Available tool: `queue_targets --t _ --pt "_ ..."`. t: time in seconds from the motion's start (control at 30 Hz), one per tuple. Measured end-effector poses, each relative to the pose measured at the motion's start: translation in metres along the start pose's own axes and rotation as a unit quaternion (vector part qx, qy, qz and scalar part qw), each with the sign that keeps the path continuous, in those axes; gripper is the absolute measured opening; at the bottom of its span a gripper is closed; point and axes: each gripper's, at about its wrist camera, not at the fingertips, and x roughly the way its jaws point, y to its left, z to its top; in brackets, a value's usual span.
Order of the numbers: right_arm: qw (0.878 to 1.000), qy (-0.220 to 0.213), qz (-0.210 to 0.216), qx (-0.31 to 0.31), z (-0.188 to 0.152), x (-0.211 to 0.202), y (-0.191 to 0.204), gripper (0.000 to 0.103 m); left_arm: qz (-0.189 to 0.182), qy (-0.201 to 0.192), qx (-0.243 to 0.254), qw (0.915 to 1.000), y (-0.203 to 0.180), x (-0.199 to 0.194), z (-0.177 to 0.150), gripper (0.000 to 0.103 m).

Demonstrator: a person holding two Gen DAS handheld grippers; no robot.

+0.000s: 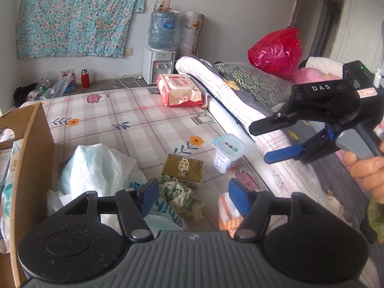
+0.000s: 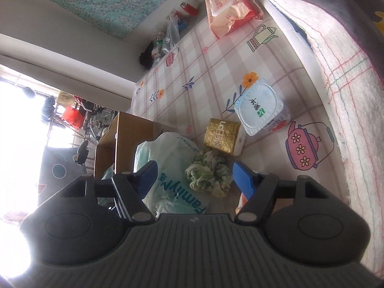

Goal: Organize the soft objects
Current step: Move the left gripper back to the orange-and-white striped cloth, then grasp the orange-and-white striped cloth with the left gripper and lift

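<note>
Both tools stand open and empty; the left tool (image 1: 193,195) hovers over the bed (image 1: 124,120) with the green scrunchie (image 1: 181,198) lying loose between its blue pads, and the right tool (image 1: 260,142) hangs apart above the yoghurt cup (image 1: 228,152), its handle in a hand (image 1: 367,170). In the right wrist view the scrunchie (image 2: 208,174) touches the white plastic bag (image 2: 172,165) and sits just beside the gold tissue pack (image 2: 222,135). The risk, as I judge it, is a muddled grasp; a pad closing on the scrunchie could catch the bag's film too and drag it along. A striped cloth (image 1: 228,212) lies half hidden under the left tool's right pad and may be pinched unseen. The upright cup could be knocked over by a low sweep; the cardboard box (image 1: 28,148), likely the destination, stands close at the left, and its wall could snag a hurried carry.
</note>
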Motion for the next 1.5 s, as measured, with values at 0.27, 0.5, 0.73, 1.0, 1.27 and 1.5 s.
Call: queue_targets --t 0.27,0.5,0.73,1.0,1.27,1.5 --pt "0.999 0.043 -0.003 0.032 -0.03 0.02 -0.029 0.07 -0.043 0.048 0.039 0.9972 -0.033 0.014 -0.027 0.063" --pt "0.993 0.081 -0.012 0.086 -0.054 0.054 -0.062 0.062 -0.048 0.12 0.046 0.9906 -0.044 0.041 -0.051 0.057" --pt "0.987 0.109 -0.01 0.115 -0.066 0.082 -0.079 0.052 -0.043 0.163 0.046 0.9846 -0.048 0.067 -0.064 0.057" --pt "0.988 0.113 -0.003 0.11 -0.067 0.093 -0.081 0.039 -0.025 0.193 0.042 0.9801 -0.049 0.083 -0.072 0.05" --pt "0.991 0.088 0.014 0.101 -0.07 0.07 -0.083 0.035 -0.03 0.156 0.059 0.9856 -0.056 0.068 -0.066 0.046" --pt "0.997 0.043 0.033 0.049 -0.064 0.033 -0.039 0.035 -0.029 0.08 0.066 0.9942 -0.055 0.024 -0.04 0.046"
